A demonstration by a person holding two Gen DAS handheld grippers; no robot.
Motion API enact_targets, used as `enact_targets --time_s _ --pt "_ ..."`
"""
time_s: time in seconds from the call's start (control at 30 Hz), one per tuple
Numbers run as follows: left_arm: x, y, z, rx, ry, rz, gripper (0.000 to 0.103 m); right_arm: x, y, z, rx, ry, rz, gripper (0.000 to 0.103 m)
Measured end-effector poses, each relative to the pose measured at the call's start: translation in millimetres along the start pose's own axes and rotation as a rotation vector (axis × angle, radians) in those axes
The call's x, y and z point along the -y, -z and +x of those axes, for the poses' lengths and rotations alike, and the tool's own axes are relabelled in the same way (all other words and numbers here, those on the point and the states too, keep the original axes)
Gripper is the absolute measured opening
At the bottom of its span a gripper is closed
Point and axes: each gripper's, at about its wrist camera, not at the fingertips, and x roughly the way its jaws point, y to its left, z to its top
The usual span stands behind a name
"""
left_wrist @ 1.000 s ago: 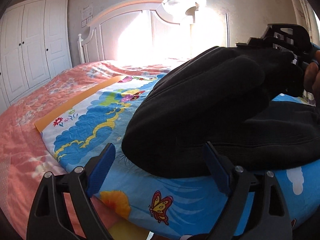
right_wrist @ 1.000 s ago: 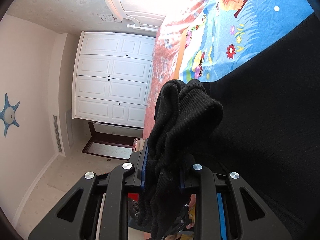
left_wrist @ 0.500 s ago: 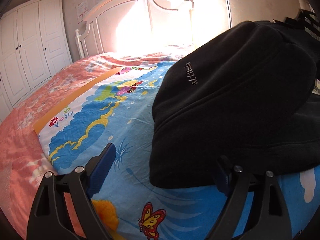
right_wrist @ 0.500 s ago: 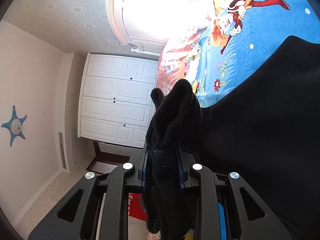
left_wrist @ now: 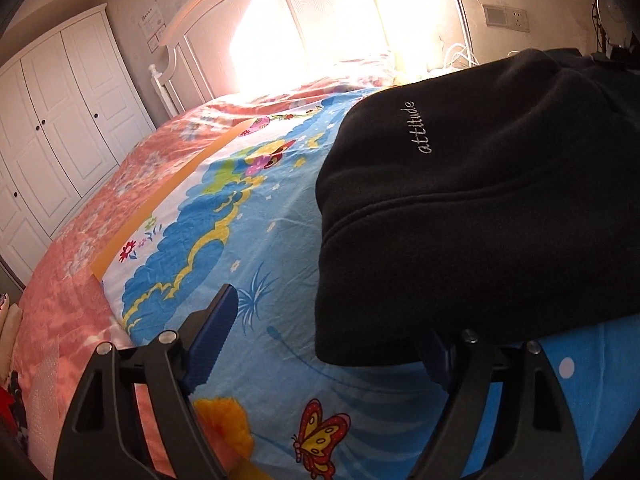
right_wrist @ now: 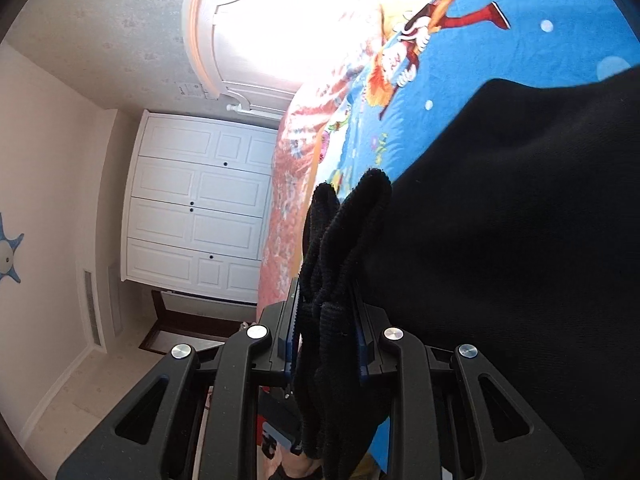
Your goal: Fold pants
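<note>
A bed (left_wrist: 80, 280) with a pink quilt carries a blue cartoon sheet (left_wrist: 248, 248); a white headboard (left_wrist: 240, 20) and white wardrobe (left_wrist: 60, 120) stand behind. The black pants (left_wrist: 480, 200) lie folded over on the sheet's right side. A second ago the fold stood lifted; now it lies flatter, the word "attitude" showing. The left gripper (left_wrist: 332, 336) is wide, its jaws closing, the pants' near edge between them and covering the right finger. The right gripper (right_wrist: 326, 332) pinches a bunched cuff; the pants run off the frame.
</note>
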Motion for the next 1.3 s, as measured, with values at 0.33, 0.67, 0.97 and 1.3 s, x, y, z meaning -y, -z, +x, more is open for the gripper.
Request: enact_targets --time_s 0.33,0.67,0.97,1.3 --pt "-9.5 -2.2 1.9 0.017 -0.018 0.022 0.087 27.3 -2.3 -3.2 0.010 0.000 0.031 0.083" --pt "-14.6 -6.7 4.1 0.006 0.001 0.045 0.087 37.5 -2.8 4.6 0.041 0.158 -0.005 0.014" --pt "-68.3 7.5 -10.2 -0.121 0.344 -0.043 0.062 47.3 2.4 -15.6 0.094 0.273 -0.048 0.011" --pt "-93.9 -92.9 20.8 -0.045 0.650 -0.383 0.050 -77.3 55.9 -17.6 0.264 0.533 -0.536 0.099"
